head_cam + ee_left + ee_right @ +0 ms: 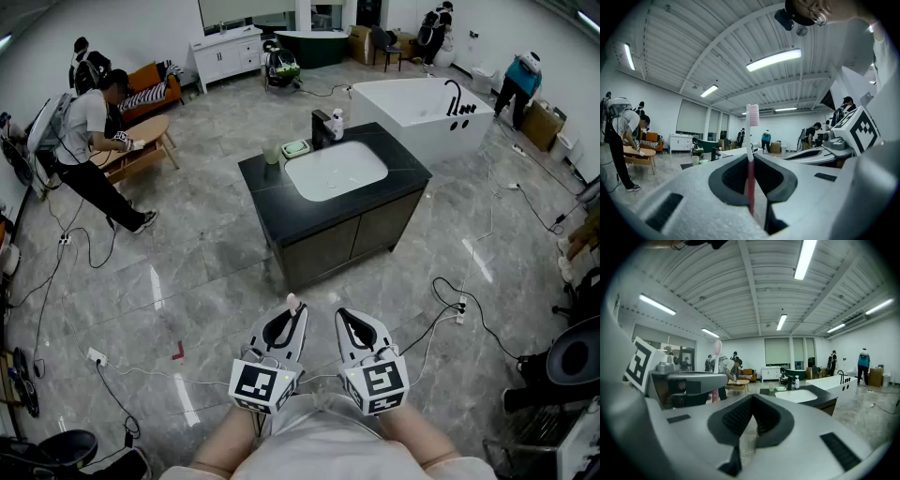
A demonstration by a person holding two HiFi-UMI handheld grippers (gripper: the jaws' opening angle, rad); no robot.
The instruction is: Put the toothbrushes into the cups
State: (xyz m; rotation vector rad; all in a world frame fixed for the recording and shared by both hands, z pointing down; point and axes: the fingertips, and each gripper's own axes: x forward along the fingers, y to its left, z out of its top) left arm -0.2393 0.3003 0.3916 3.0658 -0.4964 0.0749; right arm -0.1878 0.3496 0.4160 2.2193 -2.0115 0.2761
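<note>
A pink-and-white toothbrush (pixel 752 122) stands upright between the jaws of my left gripper (pixel 751 159), which is shut on its handle. In the head view its head (pixel 292 302) pokes up from the left gripper (pixel 292 311), held low in front of the person. My right gripper (pixel 345 317) is beside it, shut and empty, as the right gripper view (pixel 753 401) also shows. A pale green cup (pixel 271 154) stands on the far left corner of the black vanity counter (pixel 262 183), well ahead of both grippers. The same cup (pixel 771 388) appears small in the right gripper view.
The counter carries a white sink basin (pixel 335 171), a black faucet (pixel 322 127), a pump bottle (pixel 336 122) and a soap dish (pixel 296 148). A white bathtub (pixel 422 111) lies behind it. Cables (pixel 441 314) trail over the grey tile floor. People work at the room's edges.
</note>
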